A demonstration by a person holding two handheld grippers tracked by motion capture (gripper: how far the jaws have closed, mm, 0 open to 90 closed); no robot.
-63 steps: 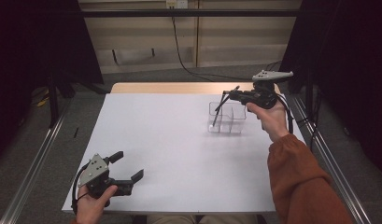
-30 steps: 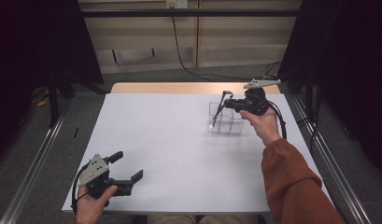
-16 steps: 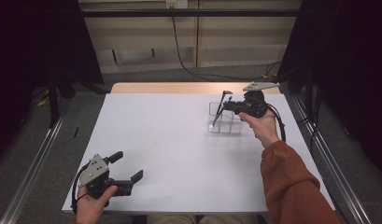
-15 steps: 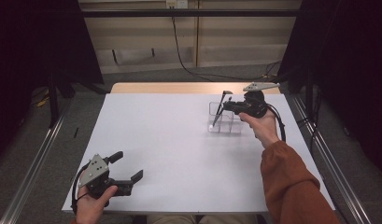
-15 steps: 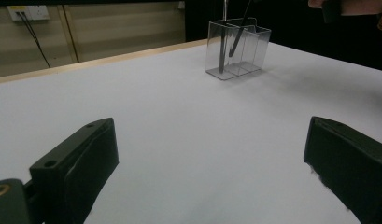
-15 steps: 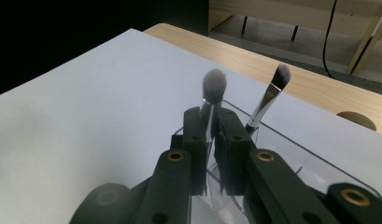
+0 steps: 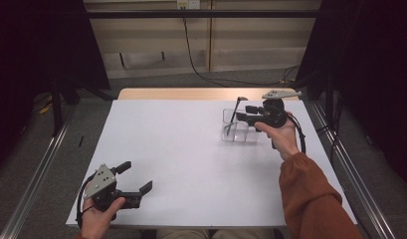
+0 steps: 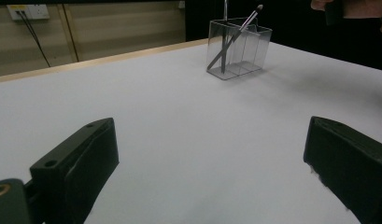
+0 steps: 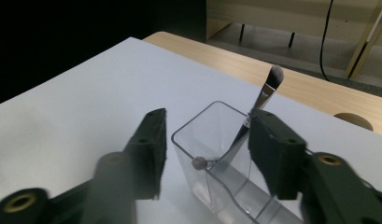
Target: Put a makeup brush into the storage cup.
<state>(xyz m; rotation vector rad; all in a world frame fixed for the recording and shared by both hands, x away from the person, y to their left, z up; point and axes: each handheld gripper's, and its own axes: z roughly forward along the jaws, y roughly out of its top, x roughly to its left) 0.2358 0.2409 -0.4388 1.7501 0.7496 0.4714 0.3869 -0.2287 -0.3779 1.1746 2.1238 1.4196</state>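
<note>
Right claw (image 9: 205, 149) just opened over clear organizer (image 9: 216, 186), brush (image 9: 265, 93) released inside — left claw (image 7: 134, 181) spread wide, no readable writing.

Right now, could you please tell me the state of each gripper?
Left gripper: open, holding nothing, low over the table.
Right gripper: jaws have just been opening; open above the clear organizer, brush released.

Looked like a recording lab: bare white counter (image 7: 191, 149) fenced by black curtains (image 7: 37, 45), aluminium rails (image 7: 32, 174) along grey floor, wall socket (image 8: 27, 11) with trailing cables (image 7: 196, 55).
</note>
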